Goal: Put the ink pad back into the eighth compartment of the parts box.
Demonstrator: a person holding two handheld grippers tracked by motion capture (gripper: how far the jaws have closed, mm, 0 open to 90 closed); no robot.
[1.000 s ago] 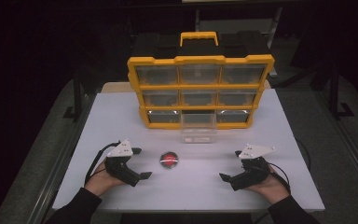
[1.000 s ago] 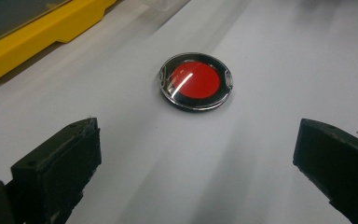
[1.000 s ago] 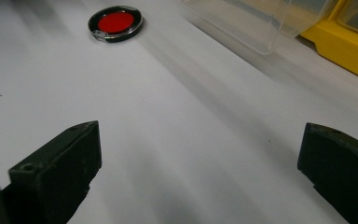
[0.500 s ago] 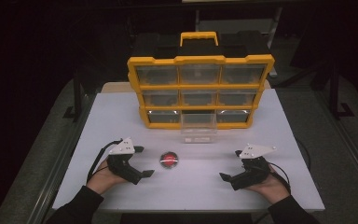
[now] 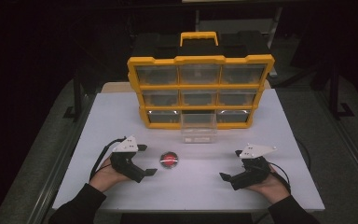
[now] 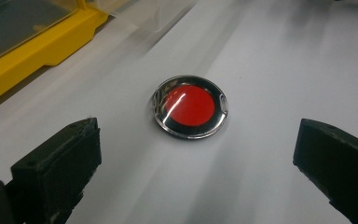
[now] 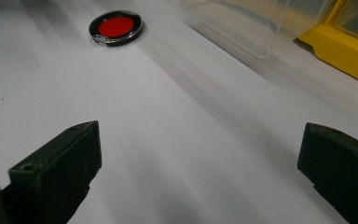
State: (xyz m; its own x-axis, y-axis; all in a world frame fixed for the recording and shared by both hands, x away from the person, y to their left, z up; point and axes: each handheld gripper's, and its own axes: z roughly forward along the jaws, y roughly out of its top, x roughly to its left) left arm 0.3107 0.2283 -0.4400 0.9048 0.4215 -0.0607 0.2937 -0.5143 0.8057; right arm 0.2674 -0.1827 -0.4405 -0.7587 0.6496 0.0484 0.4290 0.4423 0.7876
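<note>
A small round red disc in a clear case (image 5: 169,160) (image 6: 190,107) (image 7: 116,27) lies flat on the white table (image 5: 200,186). My left gripper (image 5: 145,160) stands open just left of it, jaws wide, the disc a short way ahead of the gap. My right gripper (image 5: 231,165) is open too, resting on the table at the right, well apart from the disc, nothing between its jaws. A yellow organizer with clear drawers (image 5: 200,88) stands at the back; its bottom middle drawer (image 5: 198,127) is pulled out toward me.
The pulled-out clear drawer (image 7: 256,28) juts over the table between the grippers' far side. The organizer's yellow frame (image 6: 32,56) is close on the left gripper's far left. Table edges run along left and right, dark floor beyond.
My left gripper has edged forward and right, closer to the red disc. The right gripper and the disc have stayed put.
</note>
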